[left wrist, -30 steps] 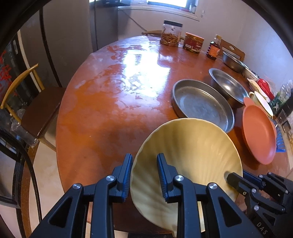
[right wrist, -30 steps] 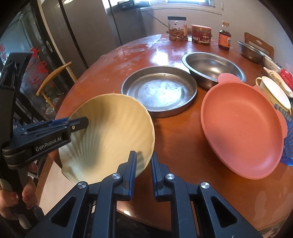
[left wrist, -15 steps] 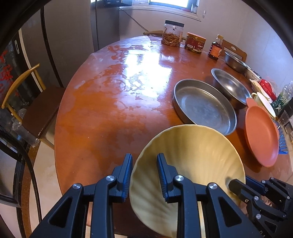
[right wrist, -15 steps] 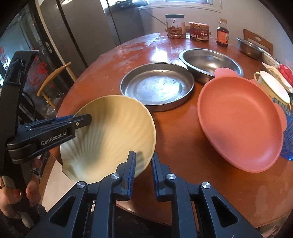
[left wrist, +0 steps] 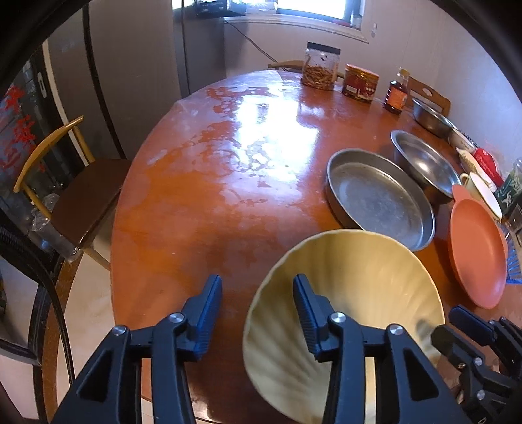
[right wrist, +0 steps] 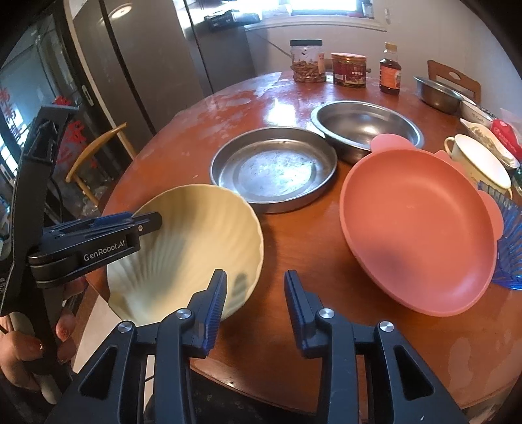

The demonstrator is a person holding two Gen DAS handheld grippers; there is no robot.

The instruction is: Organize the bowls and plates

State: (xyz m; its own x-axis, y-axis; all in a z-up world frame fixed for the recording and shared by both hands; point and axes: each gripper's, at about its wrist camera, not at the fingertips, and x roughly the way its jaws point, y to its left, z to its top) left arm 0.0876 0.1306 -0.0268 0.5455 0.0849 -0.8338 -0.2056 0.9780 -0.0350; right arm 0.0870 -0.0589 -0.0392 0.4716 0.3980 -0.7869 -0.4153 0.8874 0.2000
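Sunlit window (left wrist: 313, 9), wooden chair (left wrist: 75, 192)

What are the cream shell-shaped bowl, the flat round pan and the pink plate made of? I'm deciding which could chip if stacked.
Cream shell-shaped bowl: probably melamine or glazed ceramic; ribbed, soft sheen, opaque. Can't tell which.
Flat round pan: metal, likely stainless steel; grey, reflective, scuffed base.
Pink plate: looks like matte plastic or fibre composite; even colour, no glaze shine, moulded ears.
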